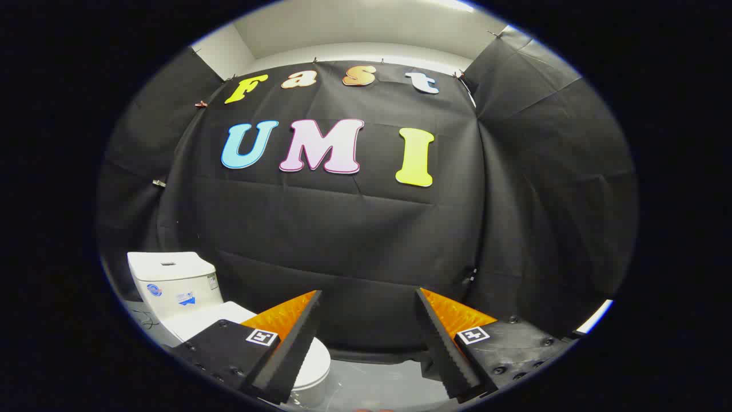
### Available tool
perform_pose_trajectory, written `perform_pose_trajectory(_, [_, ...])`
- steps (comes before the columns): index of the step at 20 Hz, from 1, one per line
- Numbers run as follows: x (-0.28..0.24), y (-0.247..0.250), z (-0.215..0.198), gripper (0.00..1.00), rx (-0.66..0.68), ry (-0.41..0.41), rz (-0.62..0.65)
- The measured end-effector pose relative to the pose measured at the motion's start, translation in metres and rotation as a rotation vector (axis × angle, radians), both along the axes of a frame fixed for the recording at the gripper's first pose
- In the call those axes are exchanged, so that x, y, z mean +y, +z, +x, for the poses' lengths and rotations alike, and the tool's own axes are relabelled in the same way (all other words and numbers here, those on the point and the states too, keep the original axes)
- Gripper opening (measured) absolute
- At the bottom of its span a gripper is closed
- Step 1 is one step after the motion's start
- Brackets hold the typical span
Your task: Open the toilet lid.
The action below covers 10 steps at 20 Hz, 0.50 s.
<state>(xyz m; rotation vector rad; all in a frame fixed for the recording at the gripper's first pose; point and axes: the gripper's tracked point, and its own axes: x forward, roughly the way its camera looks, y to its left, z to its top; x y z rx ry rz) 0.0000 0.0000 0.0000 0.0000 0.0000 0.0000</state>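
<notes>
Claw [369, 297] fingers spread apart, empty; toilet lid [311, 357] closed beyond the left finger.

one toilet [229, 320] is standing in the booth, beyond the left finger and partly behind it. it is carrying one tank [174, 283] and one lid [311, 357], the lid lying down flat. two stickers are showing on the tank's front and one more on its side, too small to tell apart further. one gripper [369, 337] is showing two fingers [291, 343], standing well apart with nothing between them. each finger is bearing one square marker, two [262, 336] in all. one grey floor [377, 383] is showing just ahead of the fingers.
</notes>
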Motion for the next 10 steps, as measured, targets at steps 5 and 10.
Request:
perform_pose_trajectory(5, [0.0015,-0.0025,0.0,0.98,0.008,0.007,-0.005])
perform_pose_trajectory(10, [0.0018,-0.004,0.0003,0.98,0.014,0.012,0.007])
